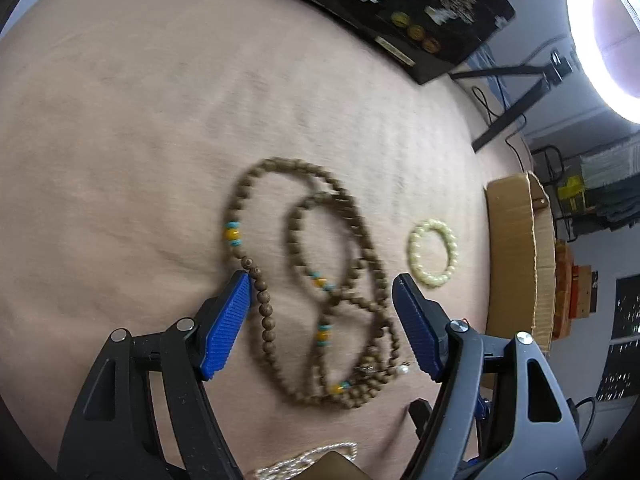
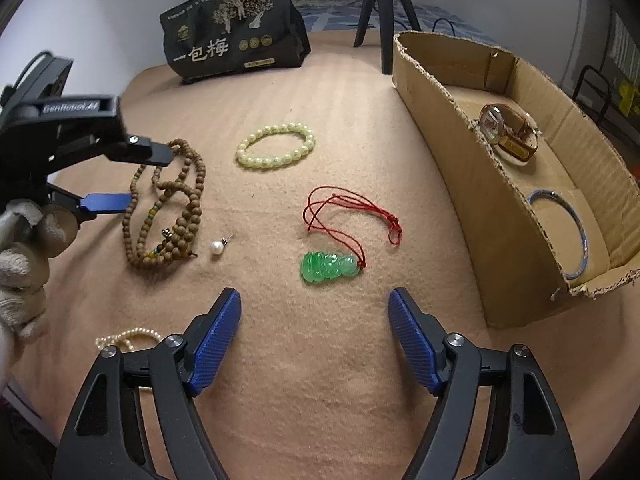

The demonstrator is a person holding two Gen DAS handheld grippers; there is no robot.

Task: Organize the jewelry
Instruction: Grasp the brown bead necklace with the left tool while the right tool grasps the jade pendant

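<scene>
Two pieces already lie inside the cardboard box (image 2: pixel 460 160): a wristwatch (image 2: pixel 507 135) in its far compartment and a bangle (image 2: pixel 560 236) in the near one. Everything else waits on the tan blanket (image 2: pixel 320 380) left of the box: a green pendant (image 2: pixel 329 266) on red cord, a pale bead bracelet (image 2: pixel 275 145), a pearl earring (image 2: pixel 218 246), a pearl strand (image 2: pixel 128 338) and the wooden bead necklace (image 1: pixel 320 288).

The left tongs (image 1: pixel 322 328) stand apart, straddling that necklace, perhaps brushing it. The right tongs (image 2: pixel 314 344) gape, empty, short of the pendant.
</scene>
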